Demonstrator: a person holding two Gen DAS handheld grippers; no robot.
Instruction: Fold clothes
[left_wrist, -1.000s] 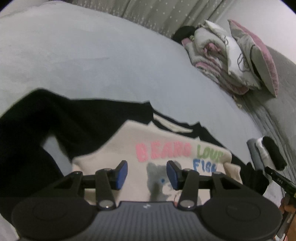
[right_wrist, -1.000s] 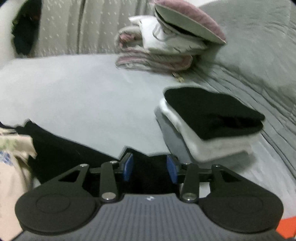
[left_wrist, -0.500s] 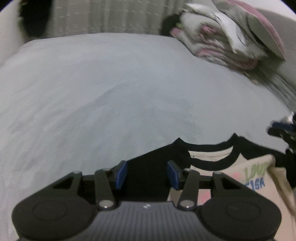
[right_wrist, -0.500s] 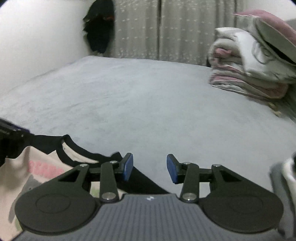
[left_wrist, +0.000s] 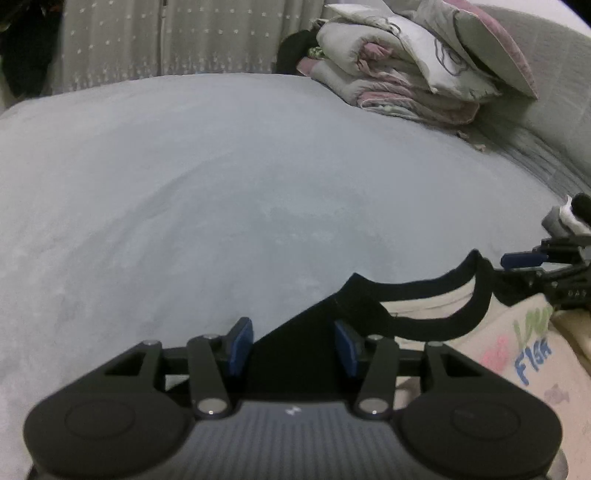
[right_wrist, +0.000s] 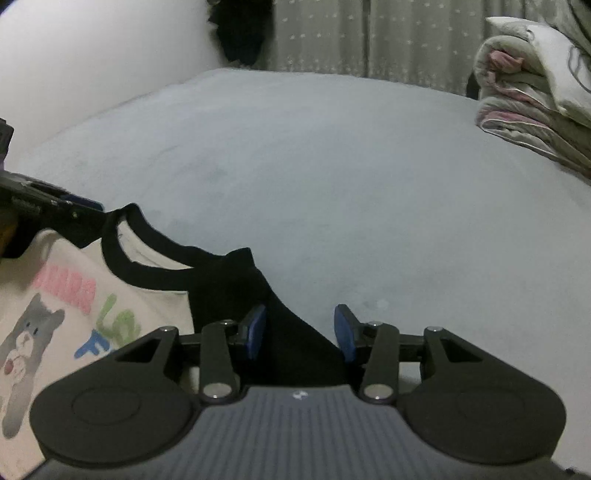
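Bed (left_wrist: 221, 177) fills both views, grey and soft, with folded bedding (left_wrist: 406, 81) stacked far off. Spread near its close edge lies the cream shirt (right_wrist: 55, 280), black at collar and shoulders: light, limp cloth, best pinched at the shoulder seams. Left gripper (left_wrist: 291, 345) and right gripper (right_wrist: 299, 332) each straddle a black shoulder, jaws apart; whether the pads press the cloth I cannot quite tell. Only the right view shows the cat print, only the left a small folded pile (left_wrist: 569, 218)

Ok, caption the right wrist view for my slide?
Right tool open around the black shoulder of the cat-print shirt on the grey bed.
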